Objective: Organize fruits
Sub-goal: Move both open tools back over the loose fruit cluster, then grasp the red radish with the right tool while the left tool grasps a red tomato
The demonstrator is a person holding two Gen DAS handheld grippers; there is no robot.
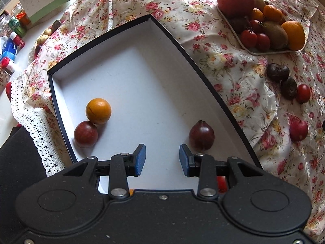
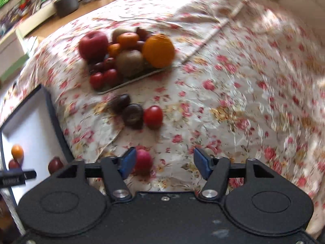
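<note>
A white box with a dark rim [image 1: 195, 65] lies on the flowered cloth. In it are an orange fruit [image 1: 98, 111], a dark red fruit [image 1: 85, 134] touching it, and a dark red pointed fruit [image 1: 201, 135]. My left gripper [image 1: 162, 158] is open and empty above the box floor, just left of the pointed fruit. My right gripper [image 2: 163, 163] is open over the cloth, with a pink-red fruit [image 2: 143, 160] just inside its left finger [image 2: 128, 162]. The box also shows at the left of the right wrist view [image 2: 48, 105].
A tray [image 1: 262, 51] piled with an apple [image 1: 235, 0], oranges, kiwis and tomatoes stands at the back; it also shows in the right wrist view [image 2: 130, 83]. Two dark fruits [image 2: 132, 113] and a tomato [image 2: 152, 117] lie loose on the cloth. Boxes and bottles [image 1: 14, 40] crowd the far left.
</note>
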